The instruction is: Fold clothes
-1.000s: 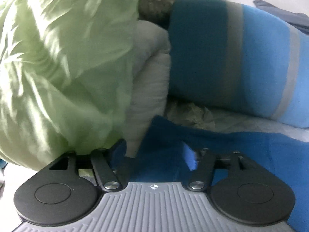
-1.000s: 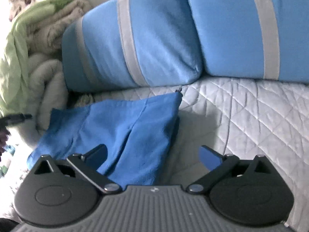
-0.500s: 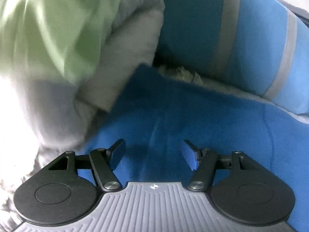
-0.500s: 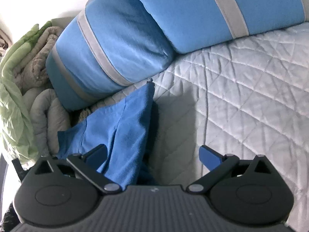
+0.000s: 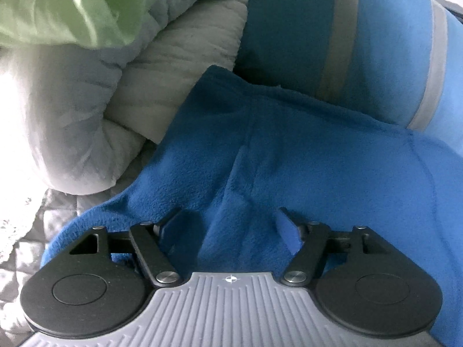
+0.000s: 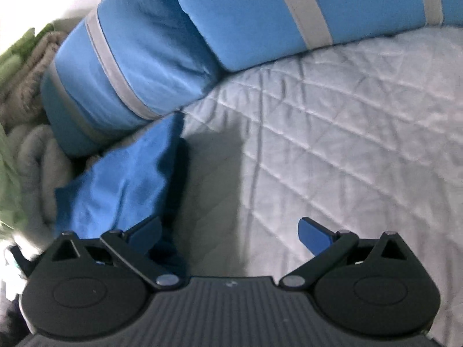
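A blue fleece garment (image 5: 289,156) lies on the quilted bed, its far edge against the striped pillows. My left gripper (image 5: 230,225) is open and hovers low over the garment's near part, both fingers above the fleece, nothing held. In the right wrist view the same garment (image 6: 124,182) lies at the left, folded or bunched with its right edge raised. My right gripper (image 6: 230,231) is open and empty above the bare quilt, its left finger (image 6: 144,231) over the garment's right edge.
Two blue pillows with grey stripes (image 6: 139,66) (image 6: 289,5) lie along the far side. A rolled grey blanket (image 5: 121,86) and a light green cloth (image 5: 58,5) are piled to the left. The pale quilted bedcover (image 6: 347,144) stretches to the right.
My left gripper has moved forward and down over the blue garment, away from the green cloth. My right gripper has swung right and tilted, now mostly over the quilt. Both stay open.
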Demonstrator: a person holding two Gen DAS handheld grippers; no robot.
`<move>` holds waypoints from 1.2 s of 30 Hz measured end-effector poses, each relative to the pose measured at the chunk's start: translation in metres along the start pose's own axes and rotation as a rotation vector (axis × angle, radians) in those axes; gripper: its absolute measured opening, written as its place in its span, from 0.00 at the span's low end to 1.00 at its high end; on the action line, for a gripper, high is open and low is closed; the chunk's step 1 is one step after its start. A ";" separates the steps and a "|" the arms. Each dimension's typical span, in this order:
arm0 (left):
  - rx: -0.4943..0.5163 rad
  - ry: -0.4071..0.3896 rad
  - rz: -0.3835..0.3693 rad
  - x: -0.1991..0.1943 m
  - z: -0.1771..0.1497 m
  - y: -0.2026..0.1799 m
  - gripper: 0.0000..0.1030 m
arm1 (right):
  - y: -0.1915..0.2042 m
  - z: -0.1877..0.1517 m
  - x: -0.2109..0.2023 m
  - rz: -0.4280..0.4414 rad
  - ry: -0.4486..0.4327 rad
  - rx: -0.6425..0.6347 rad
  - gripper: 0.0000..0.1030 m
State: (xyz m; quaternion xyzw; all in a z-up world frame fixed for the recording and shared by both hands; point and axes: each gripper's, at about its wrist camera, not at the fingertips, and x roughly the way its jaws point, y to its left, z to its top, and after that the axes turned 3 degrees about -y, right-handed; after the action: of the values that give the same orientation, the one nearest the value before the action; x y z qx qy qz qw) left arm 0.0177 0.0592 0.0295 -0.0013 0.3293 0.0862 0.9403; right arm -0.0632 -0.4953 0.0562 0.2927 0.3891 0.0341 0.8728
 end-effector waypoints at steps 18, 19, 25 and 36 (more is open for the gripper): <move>0.090 -0.140 -0.308 -0.098 0.003 -0.177 0.70 | -0.023 -0.011 -0.024 -0.096 -0.032 -0.021 1.00; 0.086 -0.157 -0.326 -0.101 0.000 -0.190 0.70 | -0.023 -0.013 -0.025 -0.091 -0.028 -0.017 1.00; 0.053 -0.271 -0.396 -0.106 -0.015 -0.240 0.70 | -0.020 -0.021 -0.024 -0.074 -0.005 -0.040 1.00; -0.098 -0.486 -0.290 -0.080 -0.012 -0.271 0.70 | -0.020 -0.024 -0.015 -0.067 0.022 -0.066 1.00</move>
State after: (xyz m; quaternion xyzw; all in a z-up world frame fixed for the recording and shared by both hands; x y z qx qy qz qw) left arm -0.0066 -0.2214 0.0547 -0.0730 0.0859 -0.0358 0.9930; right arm -0.0941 -0.5042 0.0431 0.2504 0.4071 0.0211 0.8781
